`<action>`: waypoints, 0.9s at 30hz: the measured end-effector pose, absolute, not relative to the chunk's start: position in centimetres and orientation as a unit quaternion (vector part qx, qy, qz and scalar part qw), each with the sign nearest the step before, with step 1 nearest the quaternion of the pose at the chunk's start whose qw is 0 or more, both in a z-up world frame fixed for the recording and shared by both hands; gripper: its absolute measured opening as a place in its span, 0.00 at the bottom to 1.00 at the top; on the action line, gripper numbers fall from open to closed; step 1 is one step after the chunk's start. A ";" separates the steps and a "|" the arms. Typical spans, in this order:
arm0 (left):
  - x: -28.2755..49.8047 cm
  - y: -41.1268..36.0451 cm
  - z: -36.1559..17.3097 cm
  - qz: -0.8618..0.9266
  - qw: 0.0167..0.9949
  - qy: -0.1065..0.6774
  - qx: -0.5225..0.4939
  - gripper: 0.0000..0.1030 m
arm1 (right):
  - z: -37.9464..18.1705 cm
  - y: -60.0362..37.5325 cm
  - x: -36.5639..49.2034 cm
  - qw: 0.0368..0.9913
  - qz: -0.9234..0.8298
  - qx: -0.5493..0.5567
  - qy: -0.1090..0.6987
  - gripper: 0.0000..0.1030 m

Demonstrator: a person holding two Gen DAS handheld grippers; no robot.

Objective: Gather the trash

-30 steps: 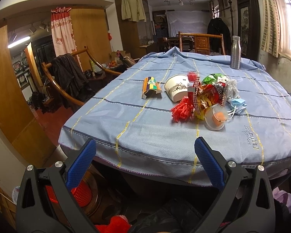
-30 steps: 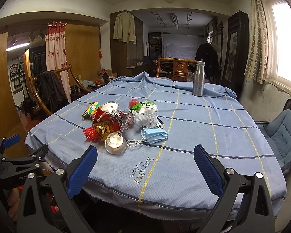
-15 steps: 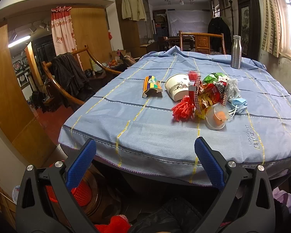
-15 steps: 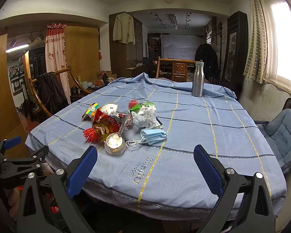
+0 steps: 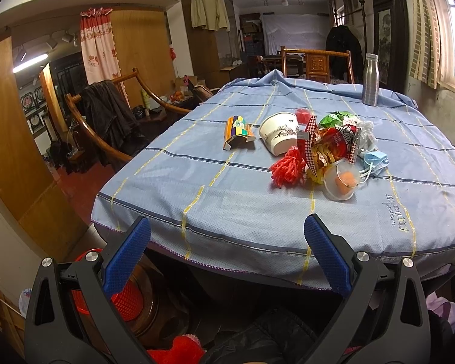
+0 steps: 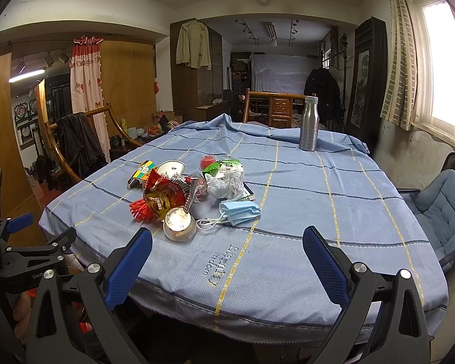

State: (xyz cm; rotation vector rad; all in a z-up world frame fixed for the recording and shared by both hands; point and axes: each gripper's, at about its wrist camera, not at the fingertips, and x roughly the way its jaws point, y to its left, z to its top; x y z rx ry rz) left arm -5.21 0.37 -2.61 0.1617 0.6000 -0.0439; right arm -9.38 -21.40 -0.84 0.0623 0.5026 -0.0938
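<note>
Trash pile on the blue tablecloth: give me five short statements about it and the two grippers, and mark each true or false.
1. The left gripper is open and holds nothing. True.
2. The right gripper is shut on the blue face mask. False: it is open and empty, and the mask lies on the tablecloth.
3. The metal bottle stands upright, apart from the trash pile. True.
4. The paper bowl stands upright on its base. False: it lies tipped on its side.
5. The clear plastic cup lies at the near edge of the pile. True.
</note>
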 end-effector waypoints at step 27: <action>-1.3 0.4 -5.2 -0.017 0.938 0.337 0.083 0.94 | -3.4 -22.7 -5.5 0.957 -0.041 0.046 0.283 0.95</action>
